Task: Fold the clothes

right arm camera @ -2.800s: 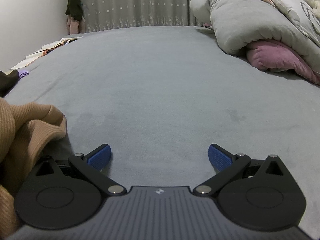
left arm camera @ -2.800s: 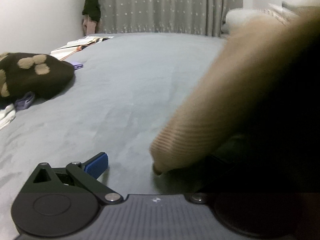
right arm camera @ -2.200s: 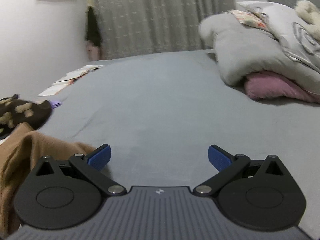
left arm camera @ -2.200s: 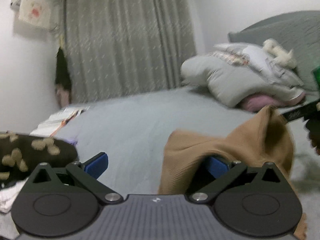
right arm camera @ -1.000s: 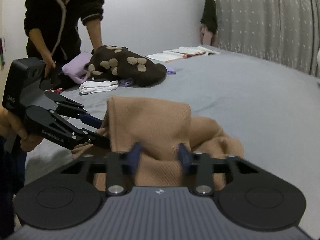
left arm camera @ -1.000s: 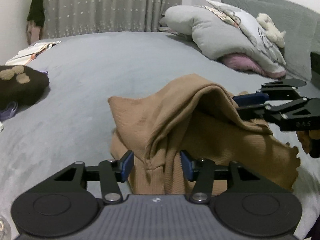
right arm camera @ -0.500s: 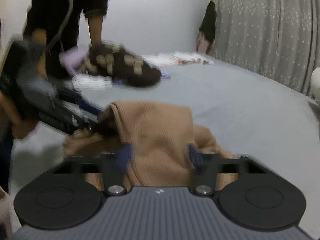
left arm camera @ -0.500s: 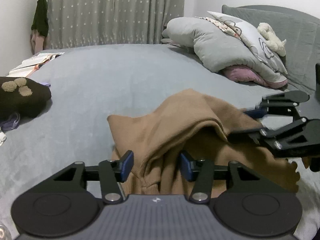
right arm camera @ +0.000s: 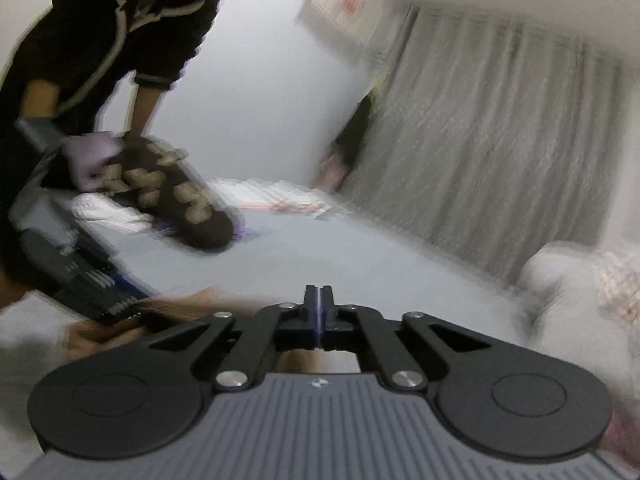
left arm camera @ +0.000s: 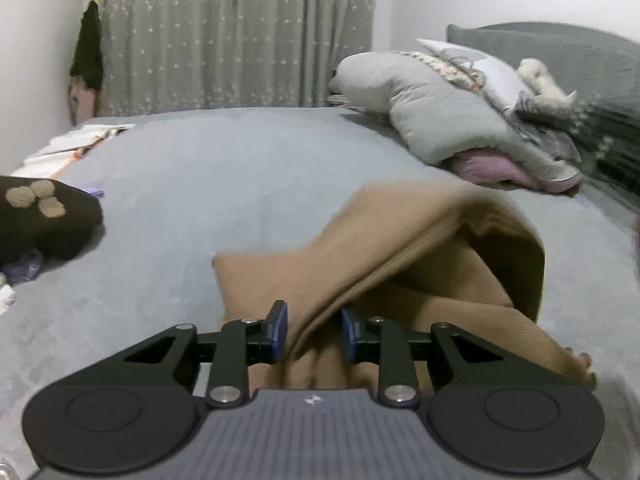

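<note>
A tan ribbed knit garment (left arm camera: pixel 420 256) lies bunched on the grey bed (left arm camera: pixel 224 184). My left gripper (left arm camera: pixel 314 330) is shut on a thick fold of it near its front edge, and the cloth rises in a hump to the right. In the right wrist view, my right gripper (right arm camera: pixel 319 312) has its fingers pressed together, and tan cloth (right arm camera: pixel 304 360) shows just under them; the view is blurred. The left gripper (right arm camera: pixel 92 288) appears there at the lower left, over the tan cloth.
A dark brown garment with tan patches (left arm camera: pixel 36 216) lies at the bed's left edge, by purple and white clothes. A grey duvet over a pink pillow (left arm camera: pixel 464 128) is piled at the right. Papers (left arm camera: pixel 68 144) lie far left. A person (right arm camera: pixel 100 48) leans over the bed.
My right gripper has closed fully and swung upward, its view now tilted and blurred. It has left the left wrist view. The garment's hump has shifted right and risen.
</note>
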Available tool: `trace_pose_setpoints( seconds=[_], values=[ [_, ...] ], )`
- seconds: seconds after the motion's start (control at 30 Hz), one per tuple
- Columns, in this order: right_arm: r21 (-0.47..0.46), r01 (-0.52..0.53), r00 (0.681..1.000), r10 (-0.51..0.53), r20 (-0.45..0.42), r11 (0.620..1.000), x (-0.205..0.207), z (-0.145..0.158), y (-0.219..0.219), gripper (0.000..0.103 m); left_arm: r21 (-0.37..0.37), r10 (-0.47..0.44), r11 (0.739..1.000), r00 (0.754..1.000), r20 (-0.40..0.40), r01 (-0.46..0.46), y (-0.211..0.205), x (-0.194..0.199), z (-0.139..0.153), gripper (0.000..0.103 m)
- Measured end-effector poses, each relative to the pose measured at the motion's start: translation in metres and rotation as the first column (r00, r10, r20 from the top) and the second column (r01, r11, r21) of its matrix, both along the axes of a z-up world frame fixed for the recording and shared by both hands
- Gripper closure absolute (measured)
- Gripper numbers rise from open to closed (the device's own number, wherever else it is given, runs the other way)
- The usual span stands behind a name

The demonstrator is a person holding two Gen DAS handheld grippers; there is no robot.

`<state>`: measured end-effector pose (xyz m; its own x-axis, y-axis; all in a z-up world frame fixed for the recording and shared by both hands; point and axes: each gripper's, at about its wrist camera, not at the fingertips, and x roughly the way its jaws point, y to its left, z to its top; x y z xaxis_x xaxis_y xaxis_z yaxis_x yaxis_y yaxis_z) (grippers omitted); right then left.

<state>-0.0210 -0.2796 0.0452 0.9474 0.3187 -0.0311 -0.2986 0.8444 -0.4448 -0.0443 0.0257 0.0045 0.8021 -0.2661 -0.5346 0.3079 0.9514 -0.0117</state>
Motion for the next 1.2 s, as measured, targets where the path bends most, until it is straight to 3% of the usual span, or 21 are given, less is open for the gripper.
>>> trace_pose_setpoints(
  seconds=[0.07,0.13,0.17,0.2,0.23,0.27,0.3,0.37,0.43,0.5,0.57,0.63,0.67,0.77,0.87,0.93,1.0,1.1,1.17,1.2],
  values=[
    [0.043,0.022,0.999,-0.023,0.035,0.999,-0.006,0.024,-0.013,0.103,-0.015,-0.007,1.0,1.0,-0.002,0.007,-0.002,0.003,0.0,0.071],
    [0.055,-0.007,0.997,0.011,-0.07,0.998,0.0,0.037,-0.024,0.102,0.019,-0.001,1.0,1.0,0.001,0.001,-0.01,0.007,-0.002,0.071],
    [0.058,-0.01,0.997,0.015,-0.082,0.998,0.0,0.036,-0.024,0.099,0.052,0.003,0.999,1.0,-0.002,-0.003,-0.014,0.011,-0.005,0.07],
    [0.102,-0.028,0.987,0.044,-0.155,0.994,0.008,0.028,-0.034,0.088,0.081,0.006,0.997,1.0,-0.008,-0.006,-0.018,0.016,-0.009,0.071],
    [0.127,-0.035,0.976,0.062,-0.208,0.991,0.015,0.019,-0.04,0.08,0.093,0.009,0.996,1.0,-0.014,-0.008,-0.019,0.021,-0.012,0.078],
    [0.15,-0.036,0.963,0.074,-0.259,0.988,0.021,0.009,-0.045,0.061,0.086,0.012,0.996,1.0,-0.021,-0.011,-0.018,0.025,-0.012,0.087],
    [0.173,-0.035,0.947,0.088,-0.309,0.984,0.027,-0.001,-0.051,0.049,0.072,0.014,0.997,1.0,-0.025,-0.013,-0.017,0.028,-0.01,0.09],
    [0.218,-0.029,0.906,0.118,-0.406,0.976,0.039,-0.021,-0.062,0.046,-0.033,0.039,0.999,0.999,-0.009,-0.039,-0.007,0.038,0.009,0.094],
    [0.265,-0.038,0.86,0.166,-0.482,0.964,0.048,-0.036,-0.067,0.045,-0.093,0.056,0.994,0.998,0.01,-0.055,0.001,0.041,0.024,0.094],
    [0.246,-0.089,0.823,0.211,-0.527,0.965,0.051,-0.05,-0.047,0.041,-0.145,0.074,0.987,0.997,0.017,-0.07,0.009,0.04,0.036,0.094],
    [0.125,-0.071,0.832,0.128,-0.539,0.99,0.057,-0.063,-0.029,0.044,-0.206,0.087,0.975,0.996,0.008,-0.083,0.019,0.039,0.046,0.094],
    [0.114,-0.04,0.814,0.099,-0.573,0.993,0.069,-0.073,-0.023,0.088,-0.262,0.087,0.961,0.996,-0.011,-0.087,0.027,0.039,0.054,0.094],
    [0.143,-0.032,0.81,0.109,-0.576,0.989,0.068,-0.072,-0.023,0.098,-0.267,0.084,0.96,0.996,-0.01,-0.084,0.028,0.037,0.06,0.094],
    [0.124,0.008,0.892,0.049,-0.45,0.992,0.057,-0.048,-0.018,0.098,-0.201,0.071,0.978,0.996,0.046,-0.061,0.025,0.029,0.079,0.094],
    [0.082,0.086,0.967,-0.063,-0.247,0.993,0.035,-0.01,-0.029,0.098,-0.197,0.013,0.98,0.997,0.077,0.003,0.013,0.027,0.108,0.094],
    [0.128,0.132,0.987,-0.118,-0.11,0.983,0.015,0.025,-0.043,0.098,-0.202,-0.052,0.977,0.994,0.098,0.071,0.0,0.025,0.129,0.094],
    [0.188,0.154,0.987,-0.16,0.017,0.97,-0.011,0.061,-0.055,0.098,-0.164,-0.13,0.974,0.98,0.15,0.155,-0.024,0.016,0.153,0.094],
    [0.19,0.186,0.951,-0.225,0.212,0.964,-0.055,0.109,-0.065,0.098,-0.094,-0.227,0.963,0.947,0.228,0.253,-0.055,-0.001,0.18,0.093],
    [0.176,0.209,0.918,-0.255,0.305,0.962,-0.074,0.138,-0.07,0.098,-0.052,-0.367,0.917,0.889,0.275,0.395,-0.085,-0.015,0.202,0.085],
    [0.167,0.221,0.899,-0.268,0.348,0.961,-0.083,0.154,-0.074,0.098,-0.057,-0.402,0.9,0.873,0.277,0.433,-0.094,-0.016,0.206,0.078]
  ],
)
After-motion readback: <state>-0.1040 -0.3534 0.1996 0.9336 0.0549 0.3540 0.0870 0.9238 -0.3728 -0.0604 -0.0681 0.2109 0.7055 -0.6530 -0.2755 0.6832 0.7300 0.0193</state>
